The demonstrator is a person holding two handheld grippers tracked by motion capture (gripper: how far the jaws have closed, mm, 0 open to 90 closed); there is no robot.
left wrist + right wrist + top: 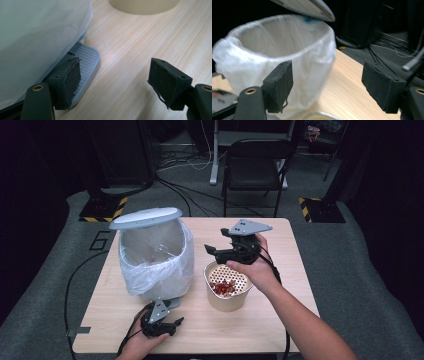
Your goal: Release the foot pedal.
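Observation:
A grey pedal bin lined with a white plastic bag stands at the table's left, its lid raised. My left gripper sits low at the bin's foot. In the left gripper view its jaws are open, one pad lying on the ribbed grey pedal and bare wood between them. A tan paper cup holds a perforated insert with red bits. My right gripper hovers just behind the cup, pointing at the bin. Its jaws stand open and empty, facing the bag's open mouth.
The wooden table ends close behind the bin and cup. A black folding chair stands beyond the far edge, with cables on the floor. Yellow-and-black striped bases flank the table at the back.

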